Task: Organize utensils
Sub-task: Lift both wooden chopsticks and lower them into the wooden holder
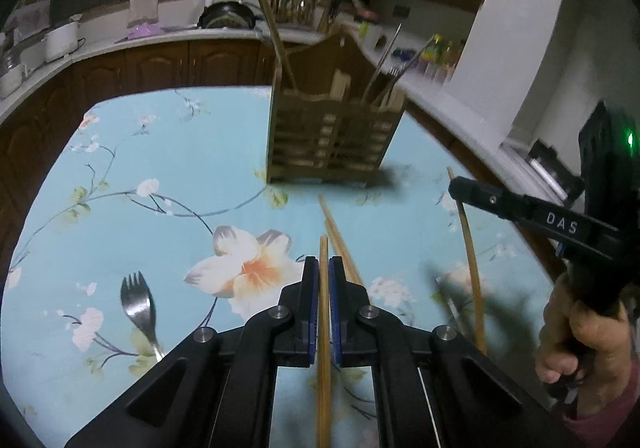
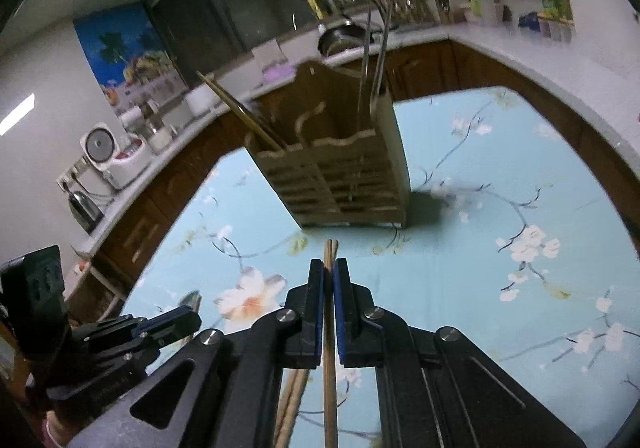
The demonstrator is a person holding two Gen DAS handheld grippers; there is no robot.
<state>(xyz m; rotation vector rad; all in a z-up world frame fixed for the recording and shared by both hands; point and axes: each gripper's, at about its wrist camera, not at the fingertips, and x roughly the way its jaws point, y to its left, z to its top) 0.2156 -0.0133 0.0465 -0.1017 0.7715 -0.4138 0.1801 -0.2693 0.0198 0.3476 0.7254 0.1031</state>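
My left gripper has its jaws clenched on 1 wooden chopstick, which runs straight up between the blue pads and pokes out a little past the tips. My right gripper is likewise clamped on a second chopstick, thin and pale, its tip just clearing the jaws. In the left wrist view the right gripper shows at the right edge with the person's hand wrapped round its handle, and its chopstick hangs below it as a long curved line (the curve is the lens, I think).

Beneath both grippers lies the desk, covered in a light blue cloth printed with flowers. On it, near the left gripper, a pair of loose chopsticks lies slantwise, pointing toward the holder. A steel spork rests nearer the left edge of the desk, its head pointing away from me.

Farther on, toward the far edge of the desk, stands the wooden slatted utensil holder. It already carries a chopstick in its left compartment and metal cutlery in the right one.

Beyond the desk runs a white kitchen counter over dark wooden cabinets, with a black pan on it.
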